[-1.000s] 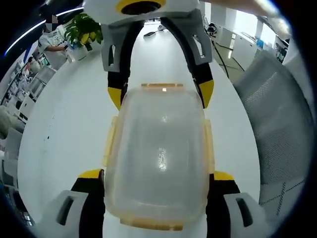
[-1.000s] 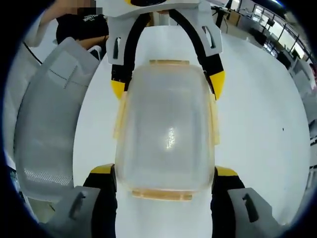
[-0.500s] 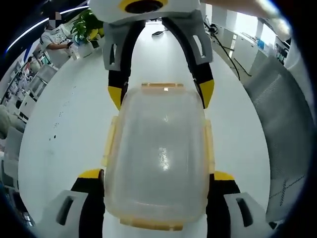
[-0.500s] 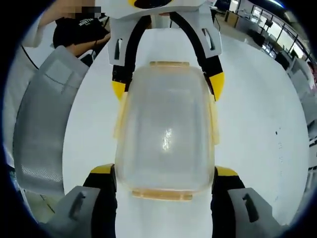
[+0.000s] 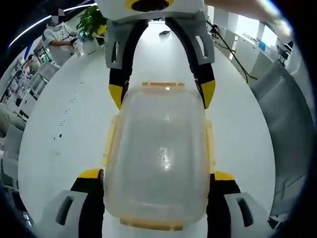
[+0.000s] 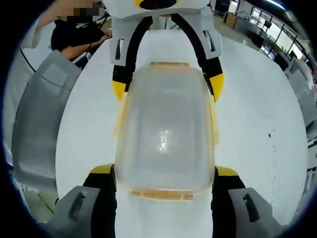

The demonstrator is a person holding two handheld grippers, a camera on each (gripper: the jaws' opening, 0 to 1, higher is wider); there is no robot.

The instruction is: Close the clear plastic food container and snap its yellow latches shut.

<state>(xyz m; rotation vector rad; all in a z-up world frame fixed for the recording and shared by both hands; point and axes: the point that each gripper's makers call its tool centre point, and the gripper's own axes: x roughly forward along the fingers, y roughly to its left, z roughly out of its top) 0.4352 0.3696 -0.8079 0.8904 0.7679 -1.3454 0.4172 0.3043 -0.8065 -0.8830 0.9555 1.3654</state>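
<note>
Clear container (image 5: pixel 157 153), lid on, pinched at opposite ends by both my jaws; white worktop (image 5: pixel 64 129) open all round.

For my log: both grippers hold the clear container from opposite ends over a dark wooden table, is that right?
Not quite: the table is white, as the left gripper view shows. Otherwise yes: the left gripper and right gripper hold the clear container from opposite ends.

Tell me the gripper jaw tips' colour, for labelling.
Yellow, on black jaws, clearest in the left gripper view beside the container.
</note>
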